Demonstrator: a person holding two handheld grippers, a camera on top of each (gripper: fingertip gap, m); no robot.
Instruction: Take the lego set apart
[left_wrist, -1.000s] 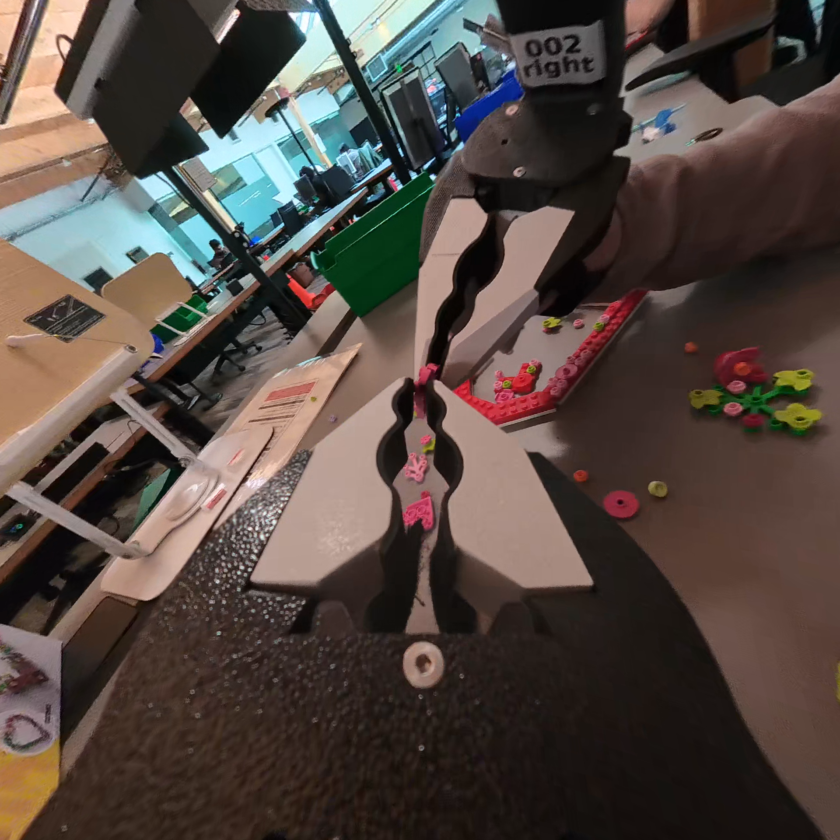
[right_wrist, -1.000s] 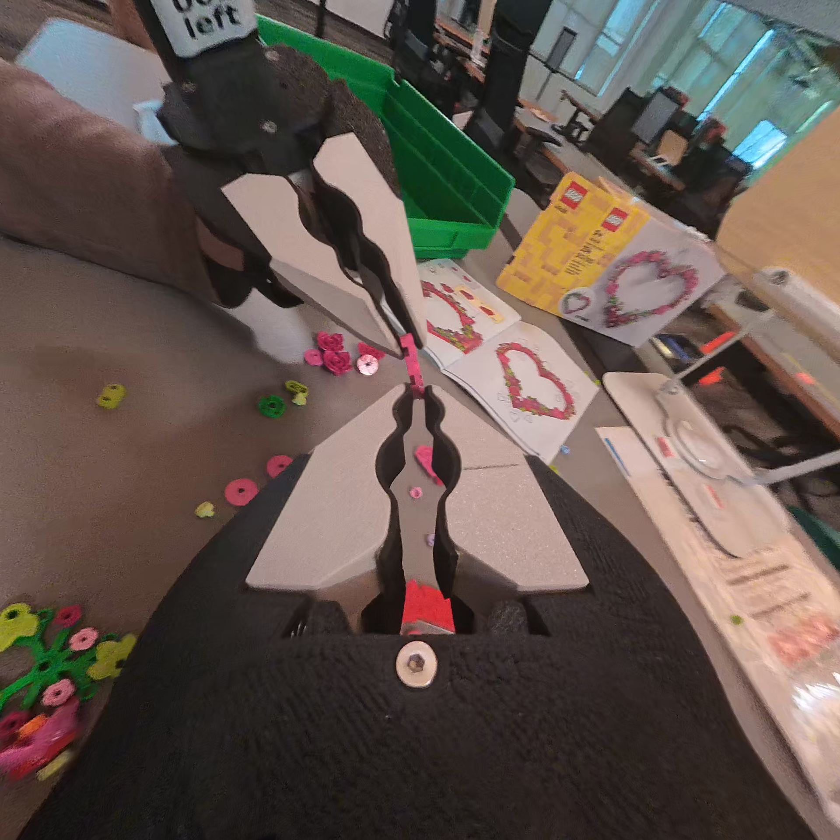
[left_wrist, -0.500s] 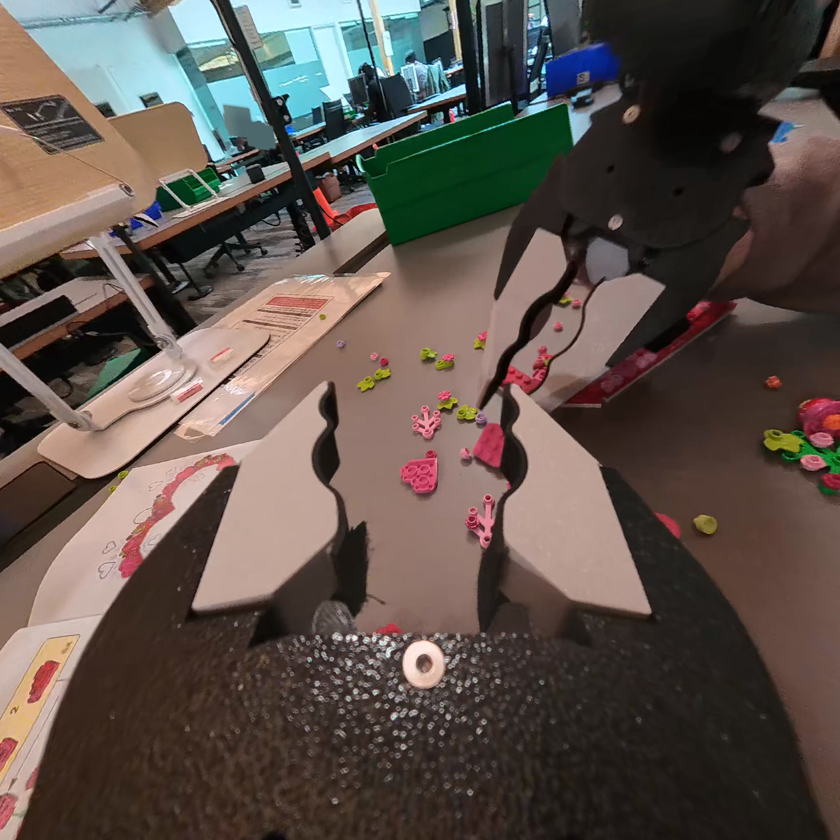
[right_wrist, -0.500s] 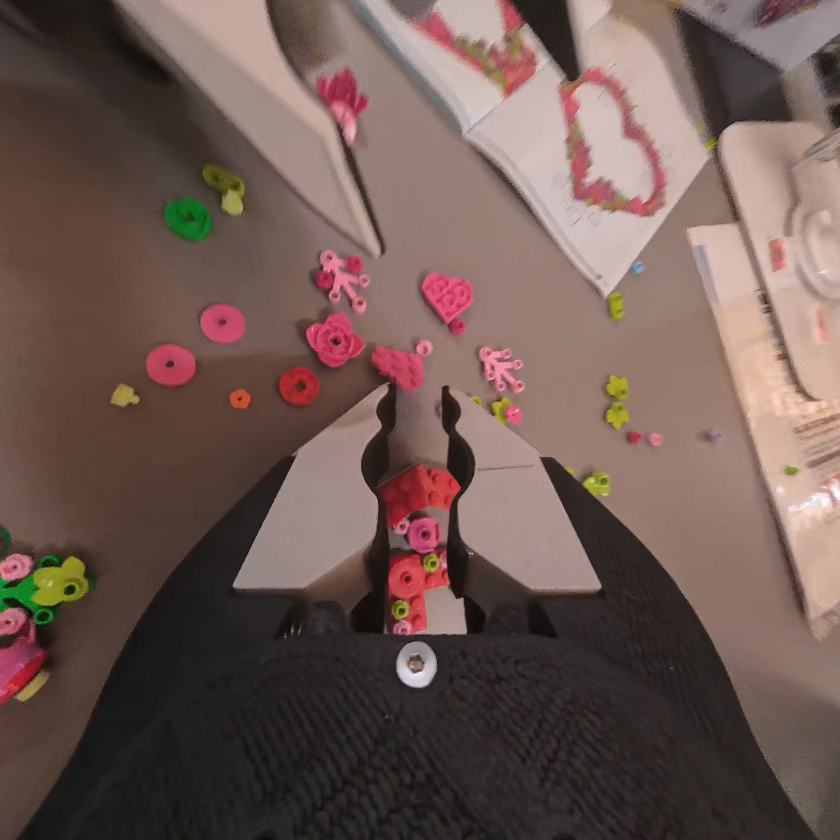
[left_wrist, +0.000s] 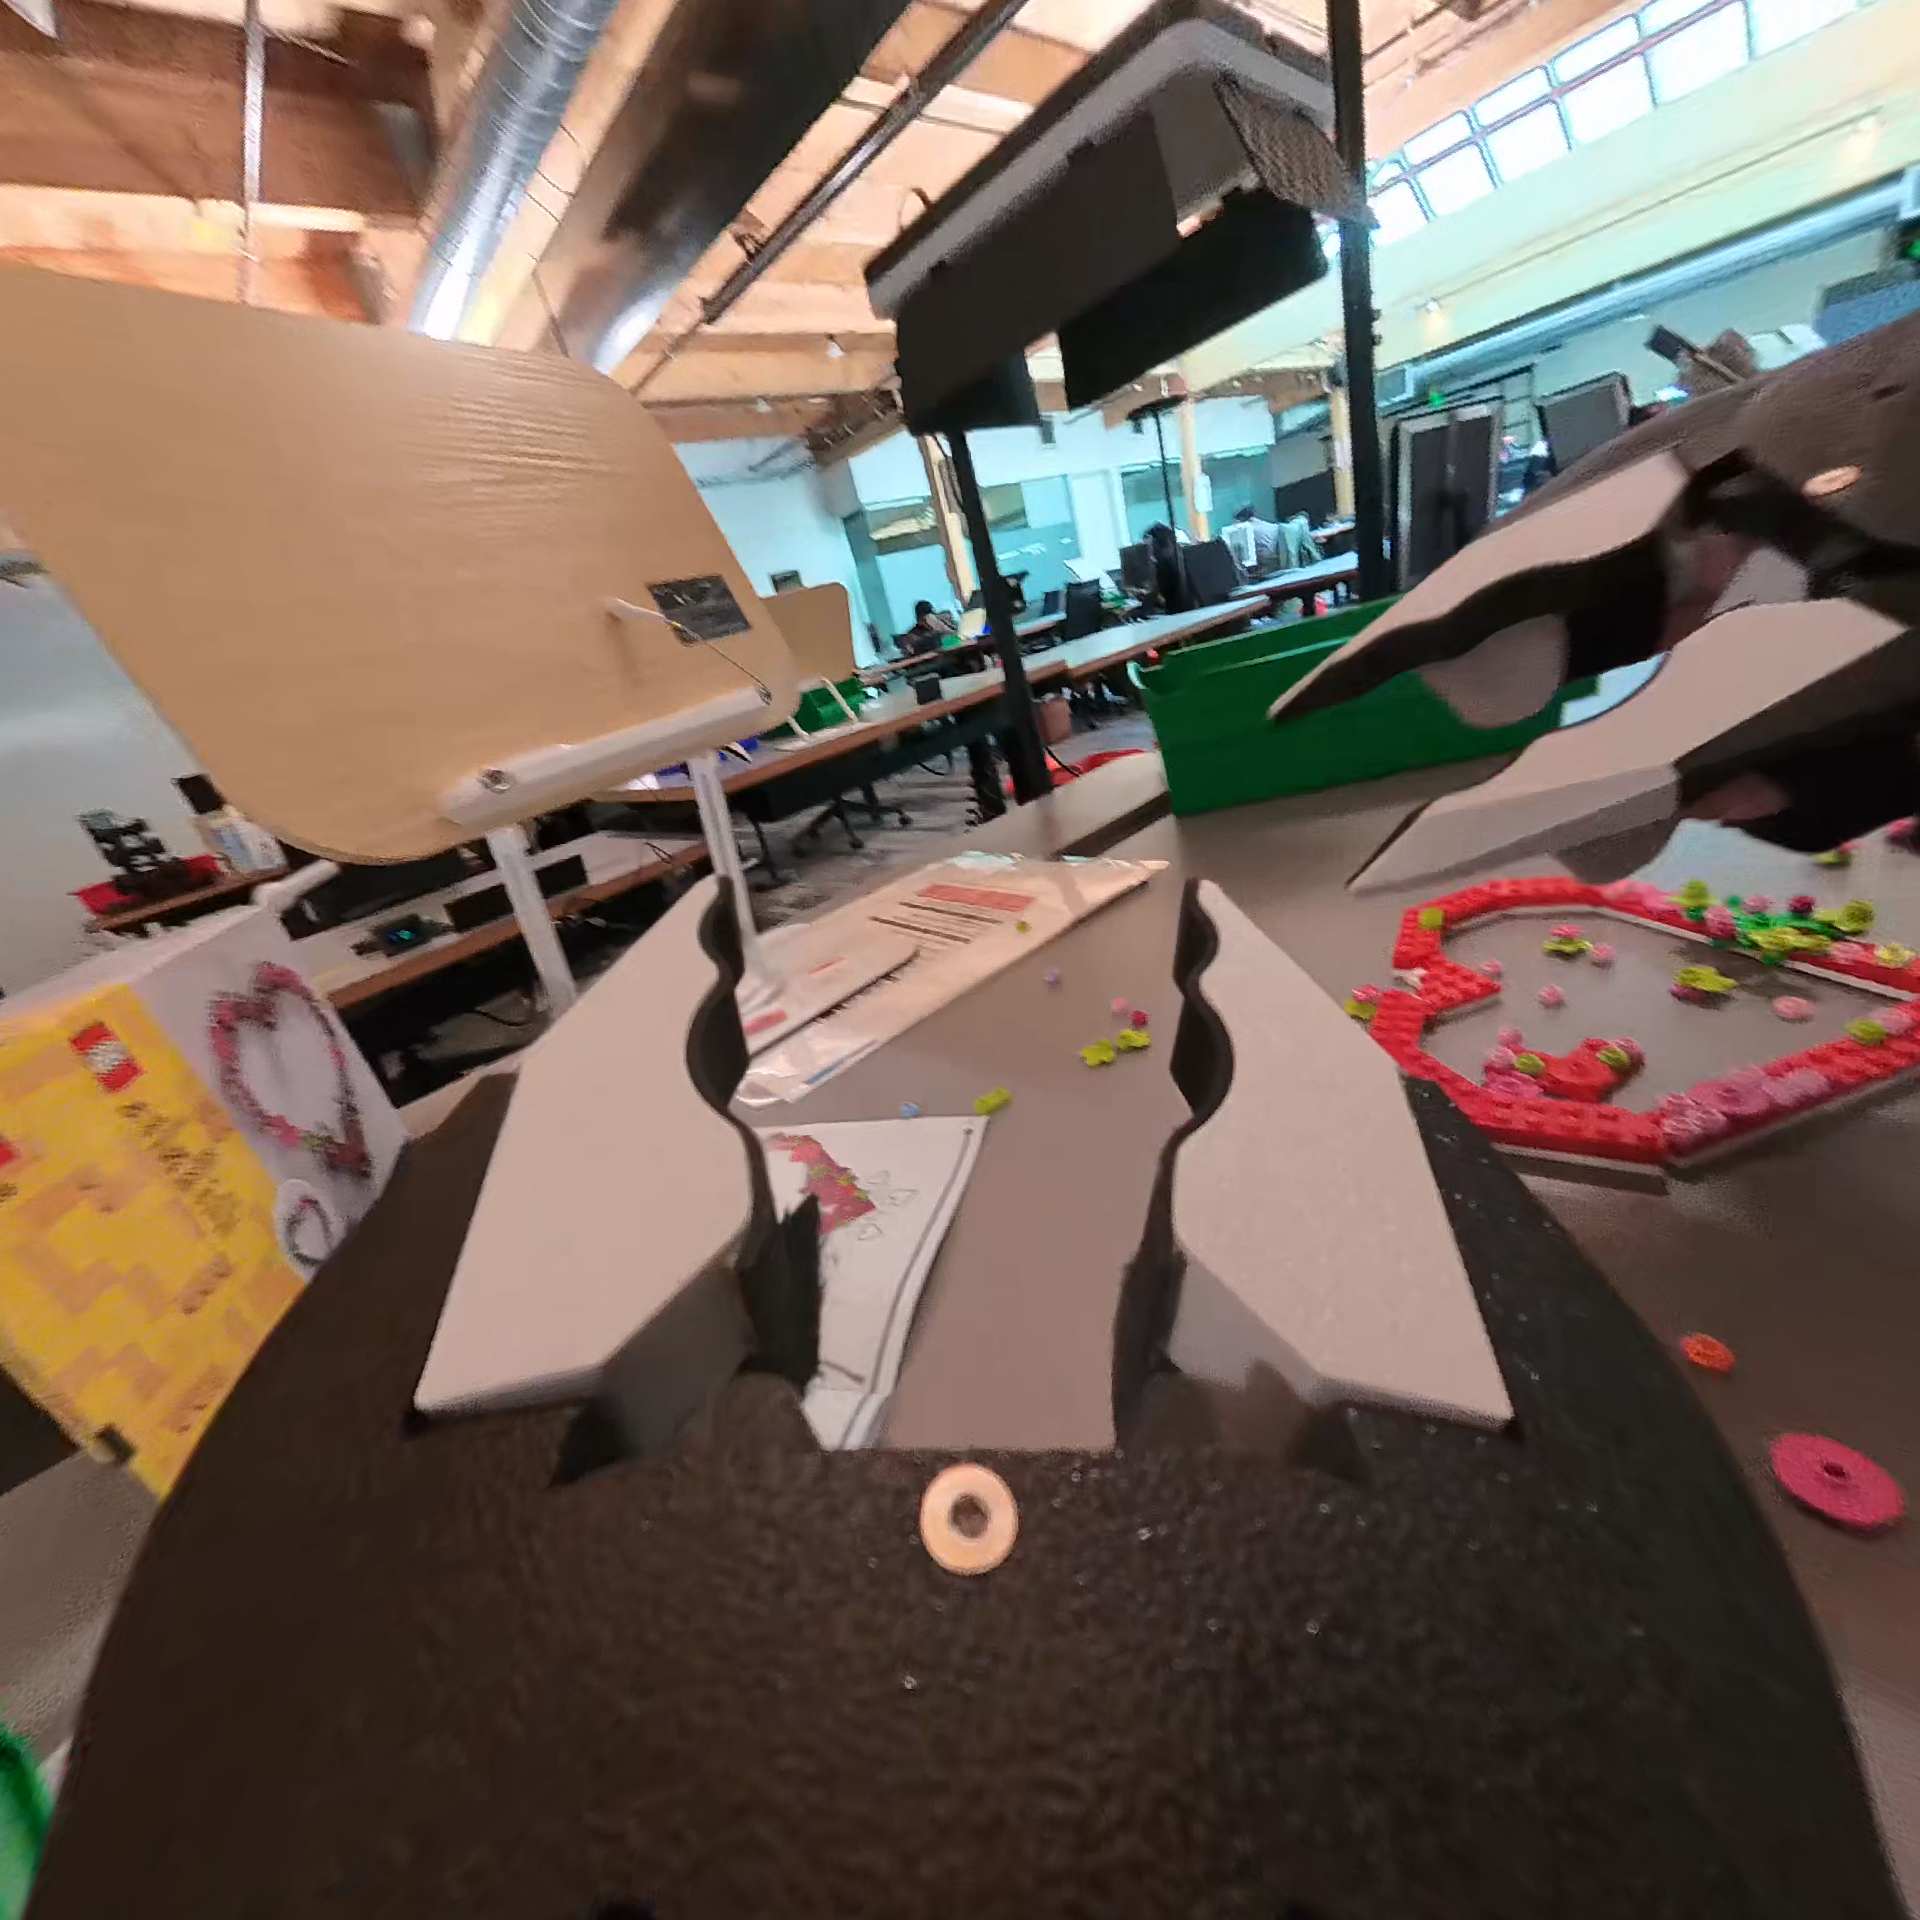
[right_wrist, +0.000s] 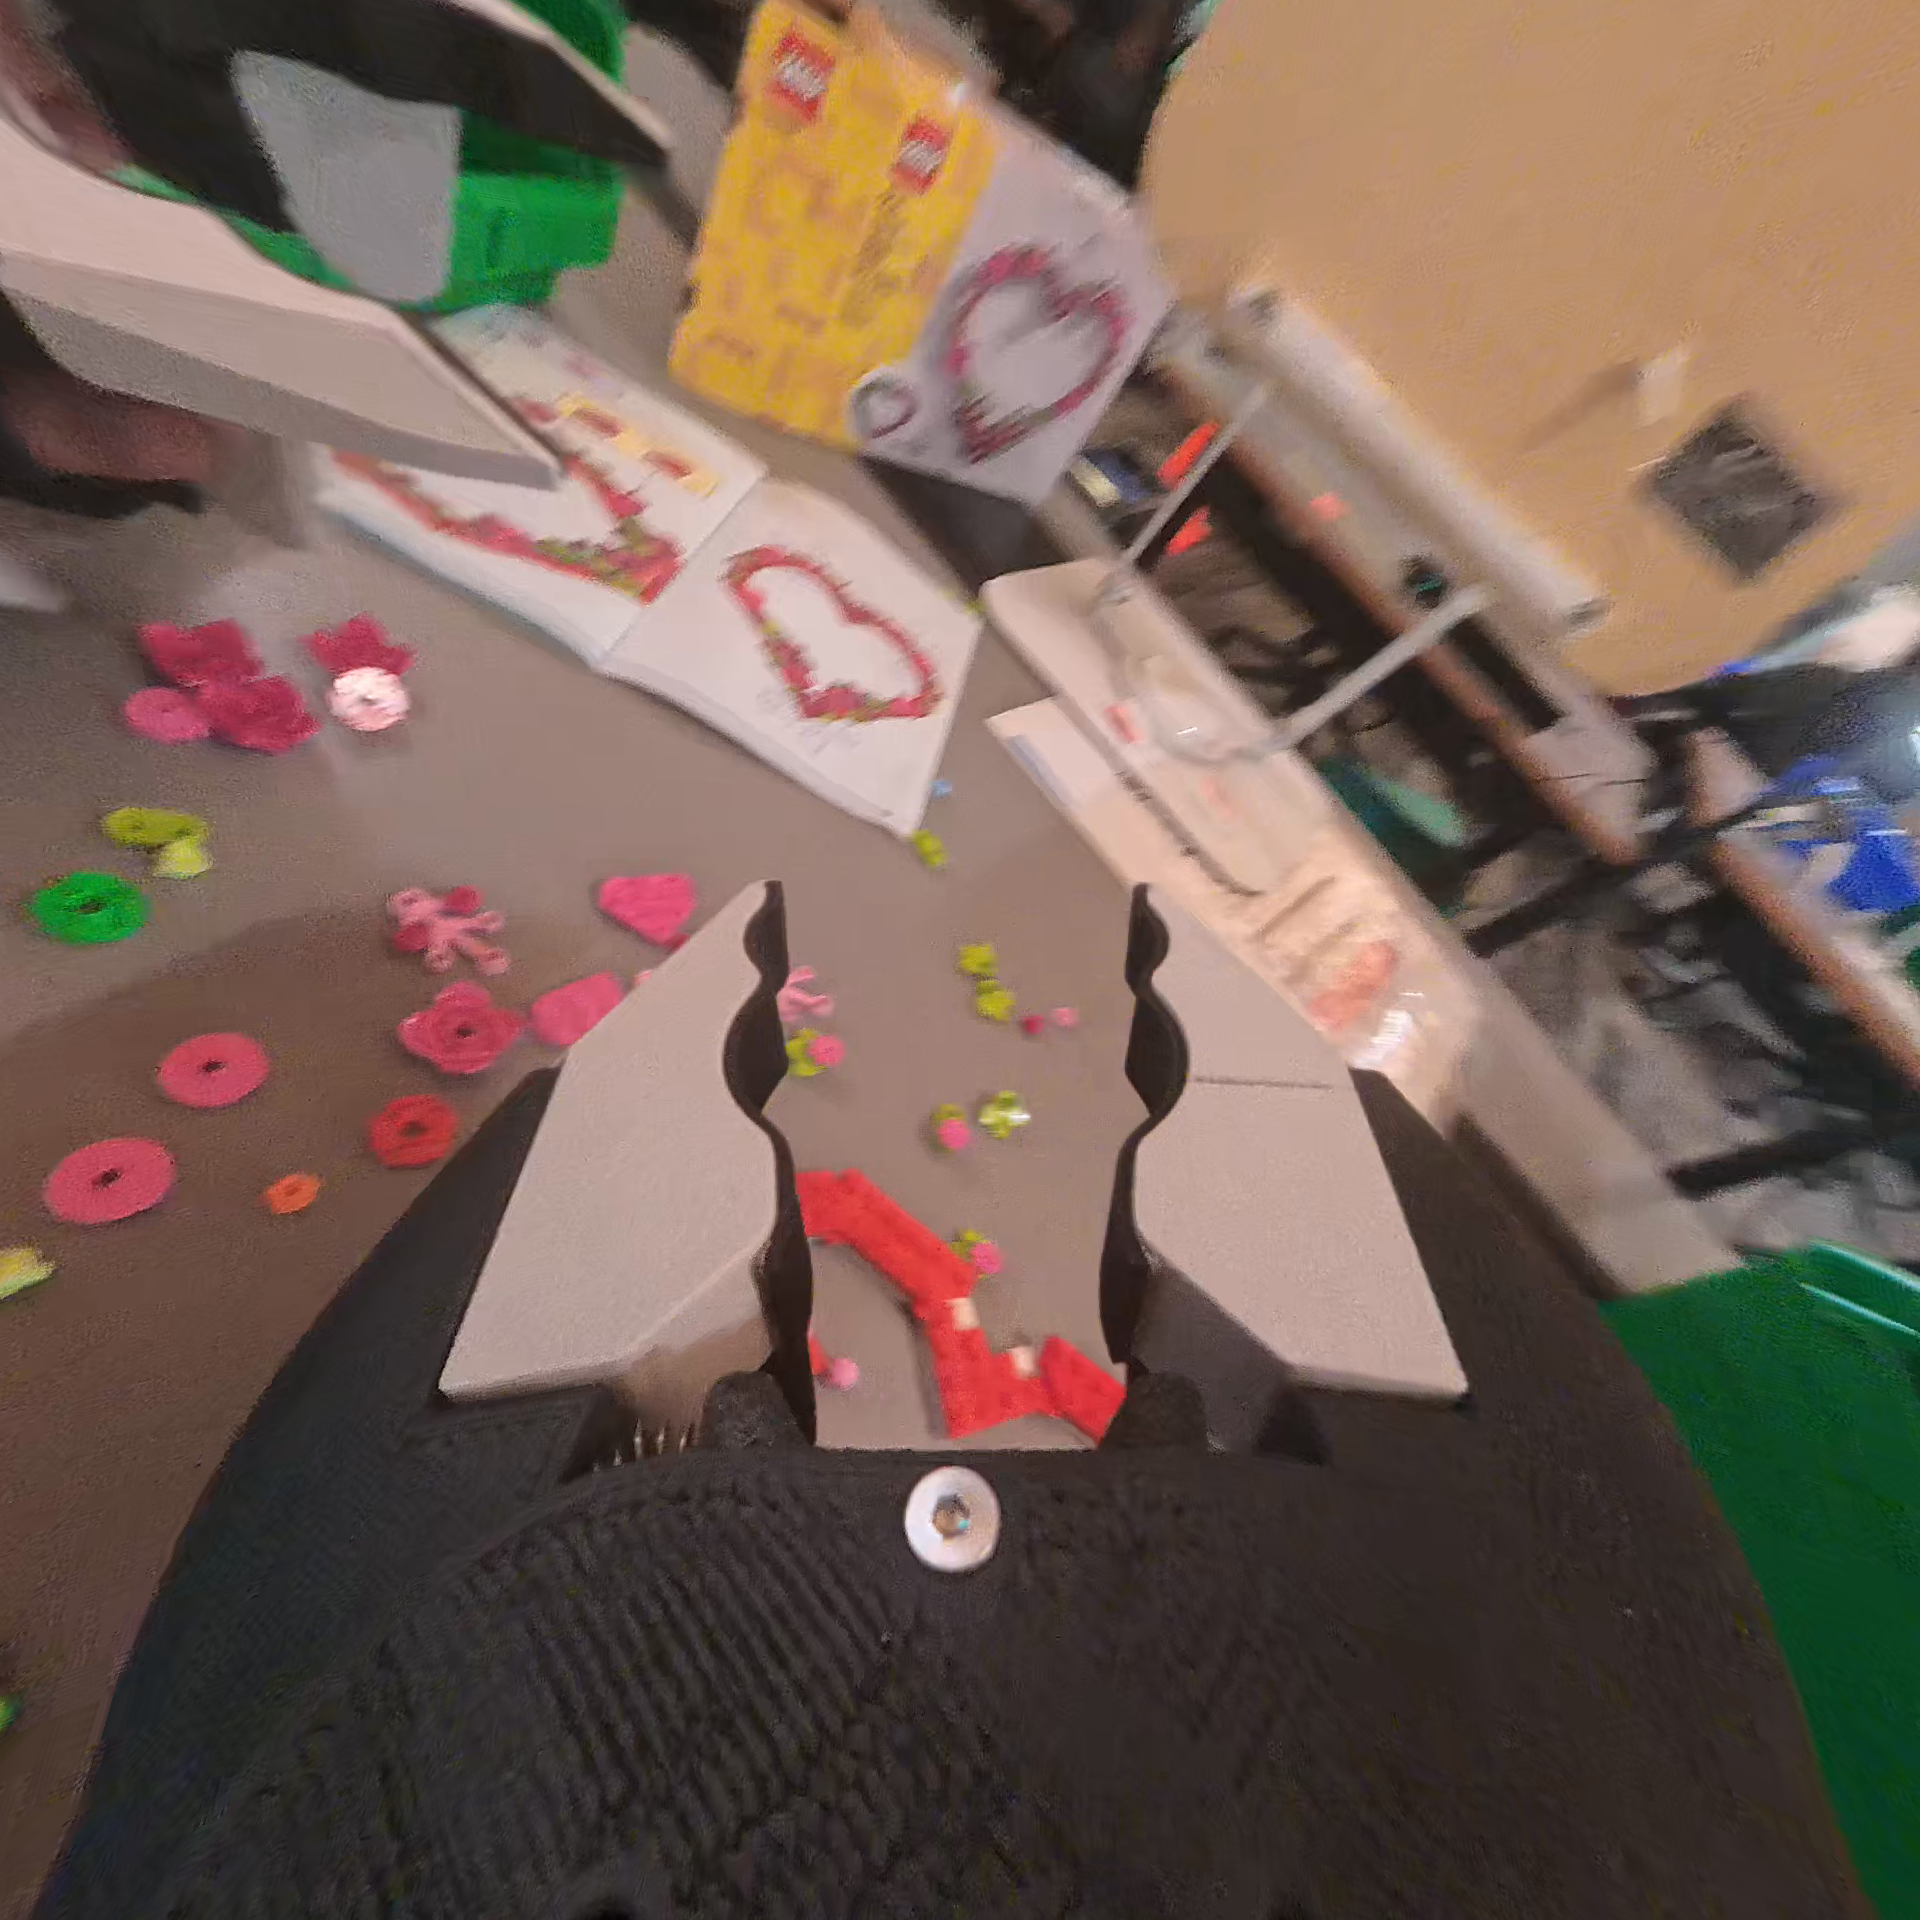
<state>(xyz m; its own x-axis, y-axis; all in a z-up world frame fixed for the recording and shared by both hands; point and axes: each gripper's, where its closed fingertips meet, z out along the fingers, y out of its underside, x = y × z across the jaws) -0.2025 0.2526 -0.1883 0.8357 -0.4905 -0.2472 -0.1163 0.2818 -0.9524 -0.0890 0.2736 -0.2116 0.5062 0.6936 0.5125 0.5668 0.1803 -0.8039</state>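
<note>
The lego set is a red heart-shaped frame (left_wrist: 1558, 1117) with small flowers on it, lying flat on the grey table (left_wrist: 1049, 1164) at the right. My left gripper (left_wrist: 956, 904) is open and empty, held above the table to the left of the frame. My right gripper (left_wrist: 1314, 802) hovers open over the frame's near-left end. In the right wrist view the right gripper (right_wrist: 954, 899) is open and empty, with a red stretch of the frame (right_wrist: 914, 1262) on the table below its jaws. The left gripper (right_wrist: 608, 312) shows open at upper left.
Loose pink discs (right_wrist: 213, 1068), a green ring (right_wrist: 88, 907), pink flowers (right_wrist: 457, 1029) and lime bits (left_wrist: 1117, 1049) lie scattered. An open instruction booklet (right_wrist: 821, 665), a yellow box (left_wrist: 135, 1226), a green bin (left_wrist: 1299, 727), a plastic bag (left_wrist: 935, 935) and a lamp base (right_wrist: 1164, 675) stand around.
Both grippers have opened wide, after being shut together on a small pink piece one second ago. The left view has swung up and to the left. The right gripper has lifted a little over the red frame.
</note>
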